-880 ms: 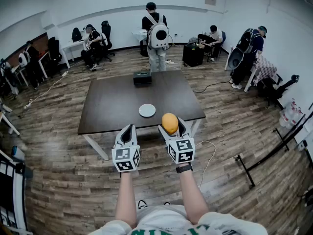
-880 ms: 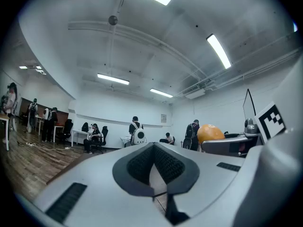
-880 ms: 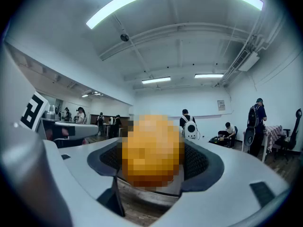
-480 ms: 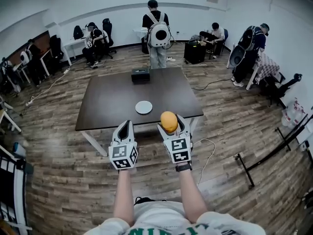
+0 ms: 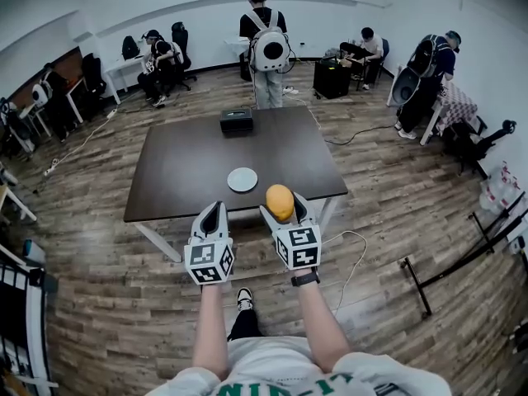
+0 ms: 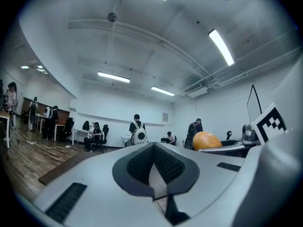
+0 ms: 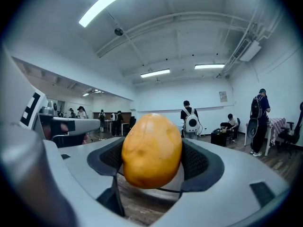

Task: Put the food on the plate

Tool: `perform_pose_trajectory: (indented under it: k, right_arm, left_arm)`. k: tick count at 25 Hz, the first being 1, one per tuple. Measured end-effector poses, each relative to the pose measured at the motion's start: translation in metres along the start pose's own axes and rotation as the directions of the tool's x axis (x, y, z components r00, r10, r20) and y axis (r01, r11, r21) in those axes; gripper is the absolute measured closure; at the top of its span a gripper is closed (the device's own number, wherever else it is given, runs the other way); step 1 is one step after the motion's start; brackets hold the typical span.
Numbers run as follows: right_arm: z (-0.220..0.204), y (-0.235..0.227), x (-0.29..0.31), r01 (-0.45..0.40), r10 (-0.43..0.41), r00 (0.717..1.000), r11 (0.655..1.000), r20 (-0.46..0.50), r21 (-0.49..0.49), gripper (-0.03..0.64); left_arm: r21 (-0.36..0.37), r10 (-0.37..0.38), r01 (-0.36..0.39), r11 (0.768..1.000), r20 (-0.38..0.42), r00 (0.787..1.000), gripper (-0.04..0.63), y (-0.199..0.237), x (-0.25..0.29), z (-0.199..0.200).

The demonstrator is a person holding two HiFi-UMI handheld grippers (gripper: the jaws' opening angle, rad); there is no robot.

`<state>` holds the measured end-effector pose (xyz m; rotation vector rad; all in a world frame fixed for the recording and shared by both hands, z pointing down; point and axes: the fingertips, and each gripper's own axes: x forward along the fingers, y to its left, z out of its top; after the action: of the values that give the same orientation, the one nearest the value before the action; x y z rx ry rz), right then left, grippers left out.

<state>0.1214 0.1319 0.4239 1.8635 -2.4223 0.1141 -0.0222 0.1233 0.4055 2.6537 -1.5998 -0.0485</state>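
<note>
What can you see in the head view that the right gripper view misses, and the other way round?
Only the head view: the white plate and a black box on the dark table. Only the right gripper view: the ceiling lights and, close up, the pads pressing the orange-yellow food from both sides. Both: that food in the right gripper, the left gripper alongside, and a person with a white backpack.

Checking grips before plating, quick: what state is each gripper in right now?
Left gripper: closed, nothing between its jaws.
Right gripper: closed on the oval orange-yellow food item.
</note>
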Motion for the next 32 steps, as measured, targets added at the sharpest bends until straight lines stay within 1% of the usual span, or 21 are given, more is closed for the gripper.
perform_pose_trajectory:
  k: [4, 8, 13, 17, 22, 25, 27, 29, 32]
  right_arm:
    - [-0.009, -0.012, 0.051, -0.001, 0.001, 1.0, 1.0, -0.023, 0.015, 0.255]
    - [-0.016, -0.024, 0.115, 0.0, 0.001, 0.999, 1.0, -0.049, 0.024, 0.255]
    - [-0.005, -0.022, 0.209, -0.085, 0.092, 0.99, 0.994, -0.106, 0.065, 0.253]
    - [0.007, -0.019, 0.273, -0.115, 0.119, 0.986, 0.992, -0.114, 0.044, 0.255]
    - [-0.003, -0.002, 0.348, -0.158, 0.165, 0.972, 0.986, -0.165, 0.056, 0.255]
    - [-0.015, 0.0, 0.377, -0.149, 0.158, 0.965, 0.987, -0.208, 0.059, 0.253]
    - [-0.023, -0.002, 0.391, -0.133, 0.137, 0.961, 0.991, -0.24, 0.037, 0.255]
    - [-0.032, -0.009, 0.406, -0.117, 0.116, 0.955, 0.993, -0.273, 0.011, 0.255]
    - [-0.05, -0.029, 0.424, -0.106, 0.104, 0.945, 0.994, -0.311, 0.01, 0.255]
  left_arm:
    - [-0.001, -0.012, 0.012, 1.0, -0.005, 1.0, 0.583, 0.02, 0.046, -0.011]
    - [-0.017, -0.015, 0.015, 1.0, -0.004, 1.0, 0.583, 0.055, 0.103, -0.02]
    - [-0.011, -0.029, 0.029, 1.0, -0.022, 0.999, 0.583, 0.115, 0.178, -0.015]
    - [-0.036, -0.009, 0.008, 0.999, -0.018, 1.0, 0.583, 0.164, 0.224, -0.014]
    - [-0.019, -0.018, 0.017, 1.0, -0.052, 0.998, 0.583, 0.214, 0.276, -0.023]
    - [-0.006, -0.051, 0.051, 0.999, -0.072, 0.996, 0.583, 0.226, 0.297, -0.029]
    - [-0.017, -0.066, 0.065, 0.998, -0.077, 0.995, 0.583, 0.234, 0.308, -0.034]
    - [-0.025, -0.086, 0.084, 0.996, -0.082, 0.993, 0.583, 0.239, 0.321, -0.04]
    - [-0.021, -0.115, 0.113, 0.993, -0.085, 0.99, 0.583, 0.236, 0.343, -0.052]
